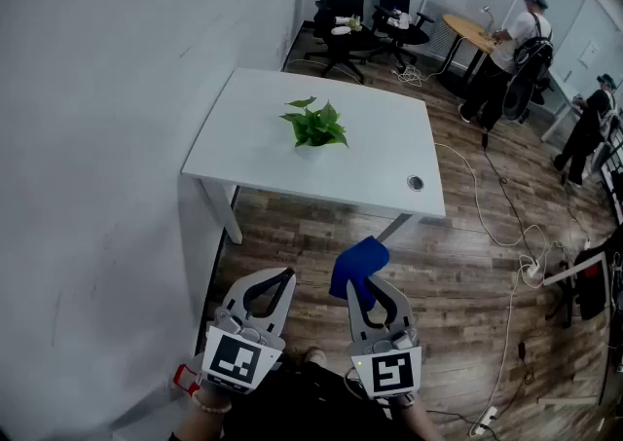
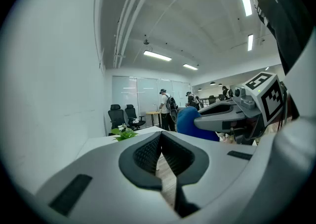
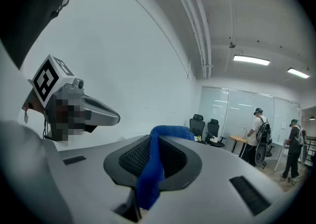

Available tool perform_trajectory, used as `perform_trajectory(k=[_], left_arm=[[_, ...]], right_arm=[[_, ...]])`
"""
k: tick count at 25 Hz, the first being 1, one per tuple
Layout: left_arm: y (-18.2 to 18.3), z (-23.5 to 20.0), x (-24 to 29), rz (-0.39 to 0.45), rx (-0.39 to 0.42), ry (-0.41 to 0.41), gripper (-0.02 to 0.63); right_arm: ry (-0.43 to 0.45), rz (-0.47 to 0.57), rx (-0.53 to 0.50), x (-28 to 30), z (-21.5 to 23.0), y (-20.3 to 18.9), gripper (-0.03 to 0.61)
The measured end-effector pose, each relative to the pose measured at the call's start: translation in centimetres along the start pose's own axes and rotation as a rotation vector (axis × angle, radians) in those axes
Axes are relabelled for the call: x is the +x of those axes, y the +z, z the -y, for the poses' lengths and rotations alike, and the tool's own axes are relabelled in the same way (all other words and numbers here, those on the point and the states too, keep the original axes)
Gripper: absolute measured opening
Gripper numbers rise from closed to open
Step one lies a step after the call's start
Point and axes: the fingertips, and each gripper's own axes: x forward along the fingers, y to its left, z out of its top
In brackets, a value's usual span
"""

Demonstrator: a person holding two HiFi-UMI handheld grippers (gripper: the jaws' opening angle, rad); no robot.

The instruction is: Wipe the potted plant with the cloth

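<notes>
A small potted plant (image 1: 314, 126) with green leaves stands near the middle of a white table (image 1: 263, 152); in the left gripper view the plant (image 2: 123, 133) shows small and far off. My right gripper (image 1: 362, 278) is shut on a blue cloth (image 1: 356, 265), well short of the table's near edge. In the right gripper view the cloth (image 3: 153, 168) runs between the jaws and folds over their tips. My left gripper (image 1: 289, 276) is shut with nothing in it, level with the right one. The cloth (image 2: 193, 121) and the right gripper (image 2: 202, 119) also show in the left gripper view.
A grey wall (image 1: 107, 137) runs along the left of the table. Two black office chairs (image 1: 365, 6) and a round wooden table (image 1: 472, 32) stand at the far end. Two persons (image 1: 511, 50) stand at the right. White cables (image 1: 506, 235) trail over the wood floor.
</notes>
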Motion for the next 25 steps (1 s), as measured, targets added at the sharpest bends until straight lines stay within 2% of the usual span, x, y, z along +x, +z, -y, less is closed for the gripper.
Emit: perform_trajectory(k=[15, 19, 22, 25], left_arm=[[0.1, -0.1, 0.8, 0.021, 0.000, -0.028, 0.015], [0.3, -0.4, 0.6, 0.019, -0.031, -0.030, 0.014], [0.0, -0.9, 0.3, 0.032, 0.008, -0.046, 0.014], [-0.4, -1.4, -0.4, 0.032, 0.006, -0.053, 0.014]], right_arm=[[-0.041, -0.016, 0.012, 0.2, 0.5, -0.5, 0.075], [-0.058, -0.018, 0.038, 0.6, 0.4, -0.4, 0.075], [-0.062, -0.015, 0.028, 0.9, -0.2, 0.0, 0.075], [-0.074, -0.017, 0.027, 1.0, -0.9, 0.1, 0.075]])
